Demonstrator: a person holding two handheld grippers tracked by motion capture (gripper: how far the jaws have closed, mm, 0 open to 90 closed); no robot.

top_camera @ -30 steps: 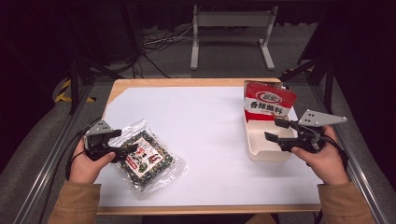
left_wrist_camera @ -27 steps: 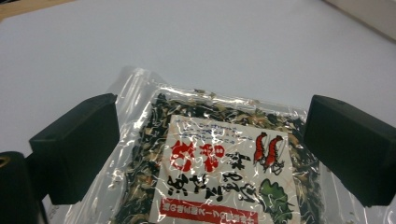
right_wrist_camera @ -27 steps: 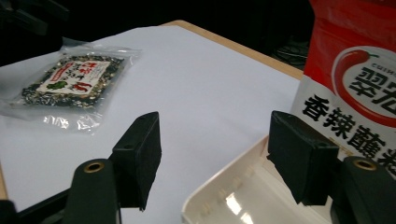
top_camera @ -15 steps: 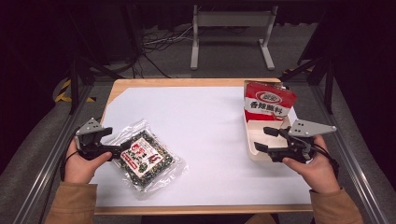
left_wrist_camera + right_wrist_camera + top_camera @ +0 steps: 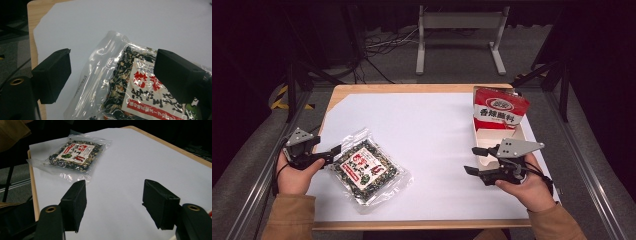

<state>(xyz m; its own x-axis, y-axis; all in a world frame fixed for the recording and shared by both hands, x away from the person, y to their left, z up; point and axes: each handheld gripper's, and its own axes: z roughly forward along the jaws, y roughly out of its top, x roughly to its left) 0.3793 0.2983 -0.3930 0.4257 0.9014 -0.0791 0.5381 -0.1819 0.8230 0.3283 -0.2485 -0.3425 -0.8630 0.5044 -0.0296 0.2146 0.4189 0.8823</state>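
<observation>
A clear bag of dark dried mix with a red-and-white label (image 5: 367, 169) lies flat on the white sheet at the front left. My left gripper (image 5: 333, 150) is open at the bag's left corner. In the left gripper view the bag (image 5: 130, 85) lies beneath the spread jaws of that gripper (image 5: 112, 60). A red packet with white lettering (image 5: 500, 111) stands upright in a beige tray (image 5: 518, 134) at the right. My right gripper (image 5: 475, 160) is open, left of the tray's near end, with nothing between its jaws. The right gripper view has this gripper (image 5: 116, 187) over bare sheet, the bag (image 5: 77, 153) farther off.
A white sheet (image 5: 432, 125) covers most of the wooden table (image 5: 362, 89). Metal rails run along both sides of the table. A grey stand (image 5: 457, 37) and cables lie on the floor beyond the far edge.
My right gripper has moved left and toward the person, off the tray and over the sheet. The left hand has drawn back slightly to the left, at the bag's corner.
</observation>
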